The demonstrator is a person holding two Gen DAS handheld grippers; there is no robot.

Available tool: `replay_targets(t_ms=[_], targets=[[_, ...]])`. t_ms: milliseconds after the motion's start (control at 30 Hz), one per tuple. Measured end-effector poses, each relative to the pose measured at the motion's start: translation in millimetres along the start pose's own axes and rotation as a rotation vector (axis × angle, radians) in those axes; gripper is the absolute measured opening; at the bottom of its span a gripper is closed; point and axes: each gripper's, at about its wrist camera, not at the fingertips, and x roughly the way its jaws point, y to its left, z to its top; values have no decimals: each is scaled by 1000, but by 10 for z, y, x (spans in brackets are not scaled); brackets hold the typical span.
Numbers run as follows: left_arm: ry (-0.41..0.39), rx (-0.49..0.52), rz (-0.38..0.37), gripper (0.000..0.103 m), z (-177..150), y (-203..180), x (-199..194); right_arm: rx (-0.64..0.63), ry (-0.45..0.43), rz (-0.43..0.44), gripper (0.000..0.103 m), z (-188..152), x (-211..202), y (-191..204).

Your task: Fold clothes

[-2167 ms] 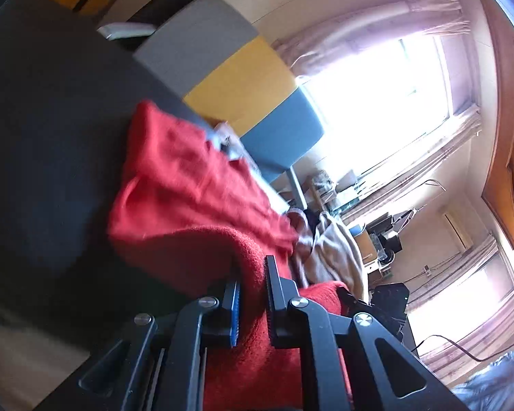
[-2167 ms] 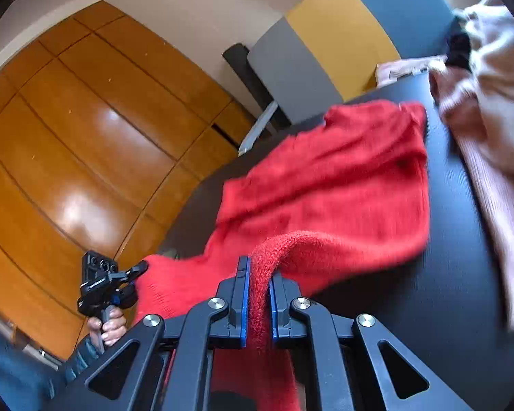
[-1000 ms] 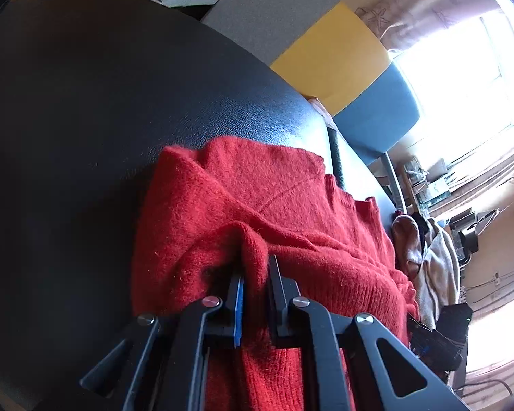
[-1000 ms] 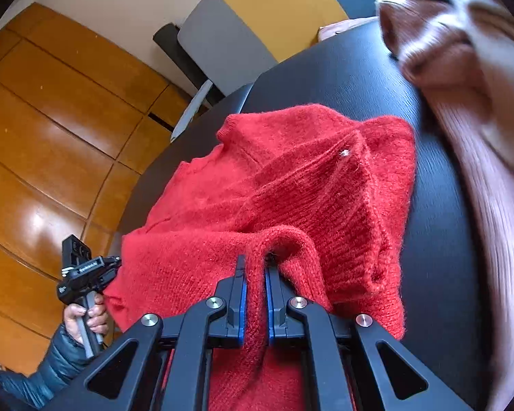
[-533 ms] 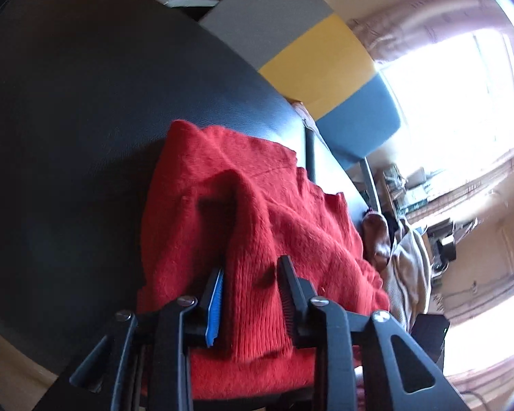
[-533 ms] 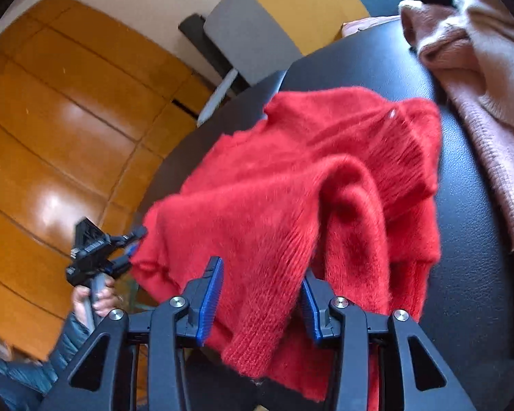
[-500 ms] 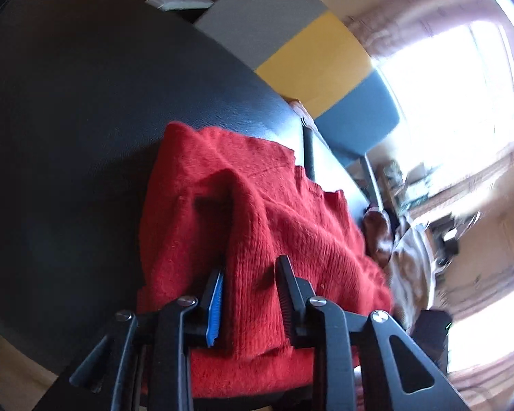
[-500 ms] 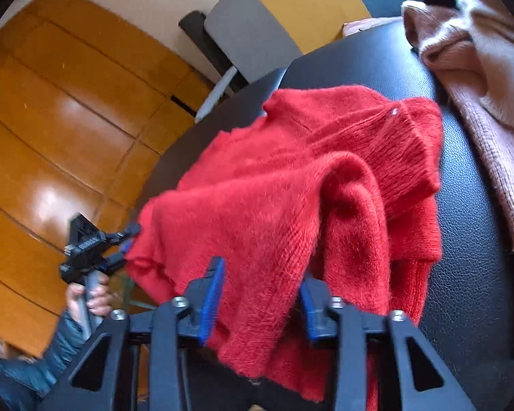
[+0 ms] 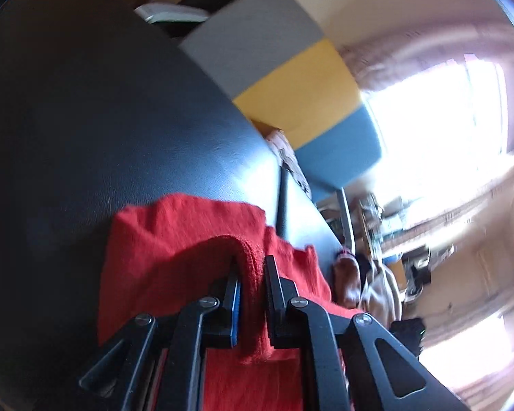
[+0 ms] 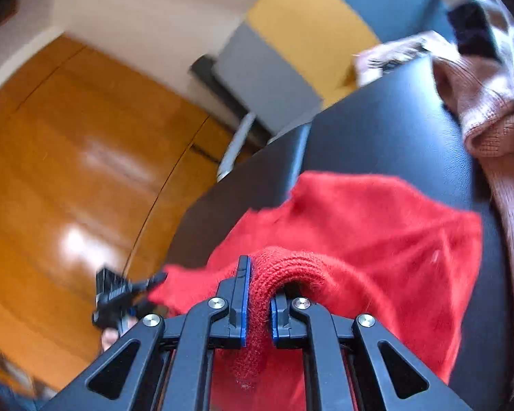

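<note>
Black leather-look tabletop (image 9: 85, 130) fills most of both views; behind it a panel in grey/yellow/blue blocks (image 9: 291, 78), orange wood wall (image 10: 68, 154) to one side, bright window w/ curtains (image 9: 438, 109) to the other.

Red sweater (image 10: 377, 233) lies bunched on the tabletop near its front edge, partly lifted into folds. Left hand-held gripper (image 9: 252, 274): jaws closing, pinching a thick ridge of the red knit that stands up betw. the fingers; rest of the sweater drapes down on both sides. Right hand-held gripper (image 10: 258, 284): clamped on another rolled fold of the same sweater, knit squeezed betw. the blue pads, loose end hanging below.

Pink ribbed knit garment (image 10: 490, 126) sits on the tabletop beside the sweater, apart from it. In the right wrist view the left hand-held gripper shows at the sweater's far end, blurred, w/ a bit of the person's hand (image 10: 111, 334) under it.
</note>
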Motion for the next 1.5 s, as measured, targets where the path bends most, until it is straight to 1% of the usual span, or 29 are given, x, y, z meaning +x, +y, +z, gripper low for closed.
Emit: replay_targets(t_ms=[33, 100, 133, 167, 233, 267, 300, 367, 400, 533, 633, 767, 833, 867, 900, 933, 967, 1000, 1067, 1133, 1167, 1233, 1267, 1333, 1433, 1500], targets=[[1, -17, 18, 12, 33, 8, 69, 25, -2, -19, 13, 54, 72, -75], [12, -48, 47, 15, 109, 30, 179, 75, 8, -44, 16, 137, 225, -190], [20, -68, 46, 22, 143, 52, 192, 95, 14, -55, 18, 160, 284, -241], [23, -85, 38, 25, 172, 76, 177, 108, 15, -60, 22, 173, 323, -274], [6, -89, 53, 27, 209, 102, 98, 124, 9, -36, 36, 169, 307, -278], [-8, -83, 65, 28, 219, 112, 47, 120, -3, -23, 50, 170, 263, -252], [-21, -74, 77, 28, 208, 114, 17, 110, -18, -13, 55, 175, 205, -217], [-33, -42, 114, 29, 165, 119, -71, 80, -44, -1, 55, 197, 72, -155], [-36, -18, 138, 29, 145, 122, -119, 46, -52, -16, 55, 210, -1, -114], [-19, 99, 246, 29, 26, 68, -93, -124, -43, -152, 55, 206, -131, 105], [3, 168, 292, 30, -13, -24, 3, -221, -6, -266, 55, 241, -17, 171], [40, 246, 326, 31, 7, -171, 178, -308, 63, -396, 54, 289, 265, 134], [68, 277, 339, 31, 30, -186, 279, -337, 103, -454, 49, 299, 401, 59], [86, 284, 360, 29, 33, -190, 331, -351, 125, -481, 41, 291, 449, 8], [97, 298, 380, 26, 21, -207, 364, -372, 148, -518, 24, 271, 525, -18], [99, 329, 388, 15, 0, -238, 379, -401, 152, -543, 15, 238, 556, -3], [83, 364, 393, 6, -33, -286, 367, -432, 147, -561, 9, 200, 567, 28], [50, 382, 388, 6, -65, -336, 318, -458, 130, -568, 9, 174, 528, 81], [-18, 369, 358, 5, -96, -400, 195, -492, 72, -563, 8, 162, 380, 209], [-68, 316, 350, 5, -74, -365, 100, -501, -9, -549, 8, 207, 183, 332], [-86, 288, 362, 5, -52, -325, 80, -505, -49, -541, 8, 230, 85, 394], [-80, 254, 406, 5, -27, -243, 158, -501, -95, -558, 8, 325, 24, 412], [-68, 238, 427, 4, -20, -197, 210, -497, -98, -570, 8, 363, 42, 394], [-45, 226, 466, 4, -23, -112, 282, -475, -71, -599, 8, 401, 166, 272], [-38, 221, 523, 5, -71, -13, 370, -434, -22, -642, 8, 397, 386, 71], [-50, 238, 543, 5, -100, 11, 393, -406, 10, -673, 8, 329, 513, -89]])
